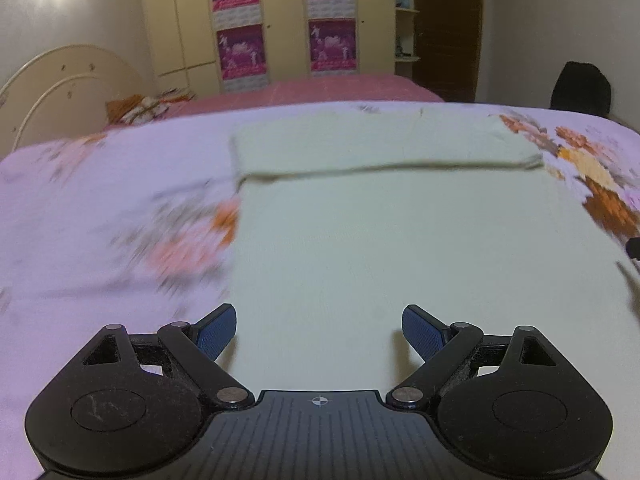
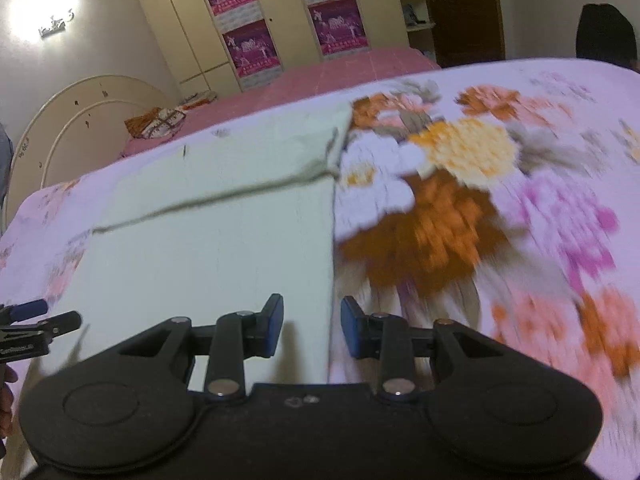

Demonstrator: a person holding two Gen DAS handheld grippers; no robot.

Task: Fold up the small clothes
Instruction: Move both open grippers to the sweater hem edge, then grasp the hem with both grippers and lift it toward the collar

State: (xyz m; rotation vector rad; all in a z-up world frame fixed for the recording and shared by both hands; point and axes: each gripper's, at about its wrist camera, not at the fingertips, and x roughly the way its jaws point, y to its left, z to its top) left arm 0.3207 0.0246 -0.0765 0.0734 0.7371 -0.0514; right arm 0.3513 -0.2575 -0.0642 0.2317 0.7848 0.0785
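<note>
A pale green small garment (image 1: 400, 240) lies flat on a floral bedsheet (image 1: 80, 220), with its far part folded over so a folded edge runs across it. My left gripper (image 1: 319, 330) is open and empty above the garment's near left part. In the right wrist view the garment (image 2: 224, 248) lies left of centre. My right gripper (image 2: 312, 330) is open and empty, its jaws straddling the garment's right edge near the front. The left gripper's fingertips (image 2: 28, 308) show at the far left of that view.
The floral sheet (image 2: 500, 220) covers the bed to the right of the garment. Behind it lies a pink bed (image 1: 320, 88) with a cream headboard (image 1: 60, 80) and a patterned cloth (image 1: 140, 108). A wardrobe with pink posters (image 1: 288, 20) stands at the back. A dark chair (image 1: 580, 88) stands at the right.
</note>
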